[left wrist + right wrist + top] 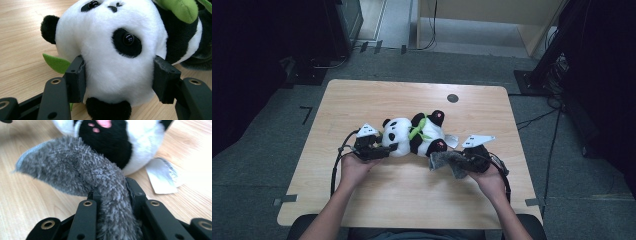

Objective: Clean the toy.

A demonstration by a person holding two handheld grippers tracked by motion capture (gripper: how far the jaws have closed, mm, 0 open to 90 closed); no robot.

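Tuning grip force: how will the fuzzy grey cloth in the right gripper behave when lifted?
Probably floppy: the fuzzy grey cloth bunches between the right gripper's shut jaws and its free end droops toward the wooden table. Likely light for its size. The shaggy pile should resist slipping.

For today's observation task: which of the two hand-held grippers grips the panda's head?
The left hand-held gripper: its jaws squeeze the plush panda's white head, while the right hand-held gripper pinches a grey cloth.

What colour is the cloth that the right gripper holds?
The cloth is grey and fuzzy; it shows best in the right gripper view.
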